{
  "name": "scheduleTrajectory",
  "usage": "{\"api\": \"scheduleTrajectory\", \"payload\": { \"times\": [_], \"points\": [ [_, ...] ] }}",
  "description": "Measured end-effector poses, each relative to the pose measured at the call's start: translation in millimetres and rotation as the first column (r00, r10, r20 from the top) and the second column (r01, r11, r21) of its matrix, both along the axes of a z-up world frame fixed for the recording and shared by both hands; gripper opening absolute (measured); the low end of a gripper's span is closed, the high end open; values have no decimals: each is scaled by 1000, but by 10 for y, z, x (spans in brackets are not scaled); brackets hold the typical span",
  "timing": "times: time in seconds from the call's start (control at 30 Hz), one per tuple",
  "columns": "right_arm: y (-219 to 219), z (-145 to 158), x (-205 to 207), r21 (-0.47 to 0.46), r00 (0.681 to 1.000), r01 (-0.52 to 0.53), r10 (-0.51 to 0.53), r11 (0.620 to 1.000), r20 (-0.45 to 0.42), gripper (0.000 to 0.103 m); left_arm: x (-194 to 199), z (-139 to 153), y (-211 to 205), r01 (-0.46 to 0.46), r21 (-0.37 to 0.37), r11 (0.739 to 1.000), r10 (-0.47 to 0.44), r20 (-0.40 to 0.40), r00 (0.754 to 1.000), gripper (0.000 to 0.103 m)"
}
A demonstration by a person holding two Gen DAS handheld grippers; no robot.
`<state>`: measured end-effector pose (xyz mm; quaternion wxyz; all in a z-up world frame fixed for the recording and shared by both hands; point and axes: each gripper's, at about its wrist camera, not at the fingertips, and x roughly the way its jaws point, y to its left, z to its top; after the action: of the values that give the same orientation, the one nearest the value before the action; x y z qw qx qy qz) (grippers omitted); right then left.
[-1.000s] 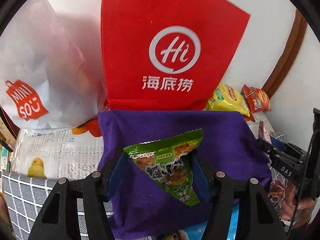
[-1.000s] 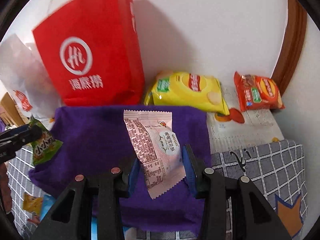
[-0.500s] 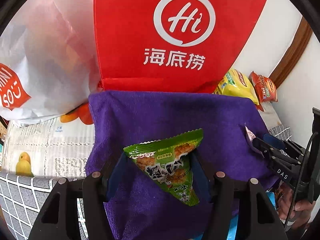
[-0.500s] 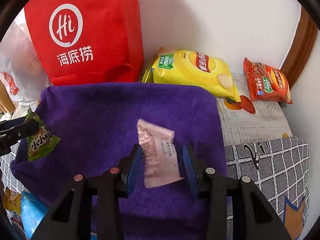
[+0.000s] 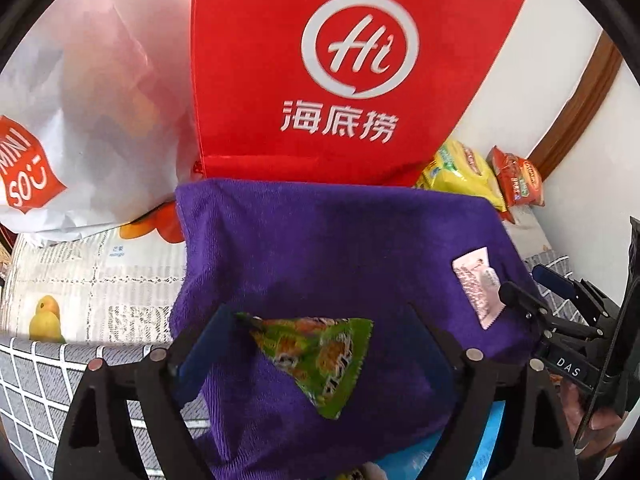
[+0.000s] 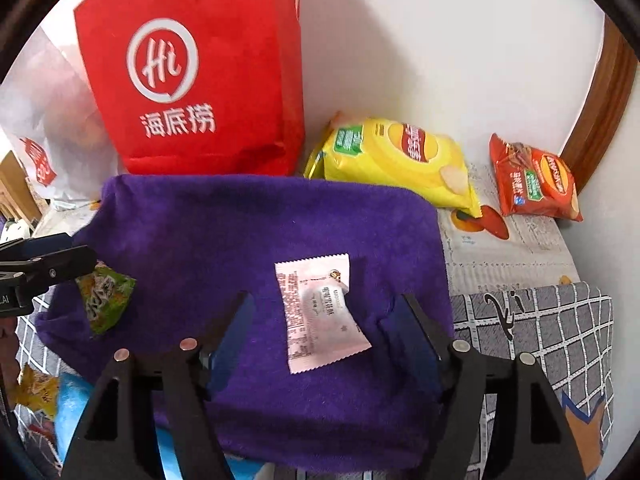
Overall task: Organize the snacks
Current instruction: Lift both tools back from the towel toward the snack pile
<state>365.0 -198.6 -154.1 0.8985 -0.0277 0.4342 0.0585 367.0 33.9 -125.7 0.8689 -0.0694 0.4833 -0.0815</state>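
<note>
A green triangular snack packet [image 5: 316,356] lies on the purple towel [image 5: 320,240] between the widely spread fingers of my left gripper [image 5: 320,316]. Its jaws are opening and only the packet's left corner is near a pad. A pale pink snack packet [image 6: 320,316] lies flat on the same towel [image 6: 240,232] between the fingers of my right gripper [image 6: 324,304]. Those jaws are opening too, with gaps on both sides of the packet. Each view shows the other gripper at its edge, beside its own packet.
A red tote bag [image 6: 192,80] and a white plastic bag [image 5: 80,120] stand against the wall behind the towel. A yellow chips bag [image 6: 400,160] and an orange-red snack bag [image 6: 536,180] lie at the back right. Small packets [image 6: 36,388] lie below the towel's left corner.
Both grippers have opened and let go of their packets. The green packet has tipped over onto the towel. The pink packet has dropped flat onto the towel.
</note>
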Motion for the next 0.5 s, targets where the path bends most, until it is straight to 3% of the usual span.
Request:
{"api": "scheduleTrajectory", "payload": {
  "times": [0.5],
  "points": [
    [-269, 522, -758, 55, 994, 61, -65, 997, 91, 74, -791, 527, 3, -4, -40, 999, 8, 90, 996, 88]
  ]
}}
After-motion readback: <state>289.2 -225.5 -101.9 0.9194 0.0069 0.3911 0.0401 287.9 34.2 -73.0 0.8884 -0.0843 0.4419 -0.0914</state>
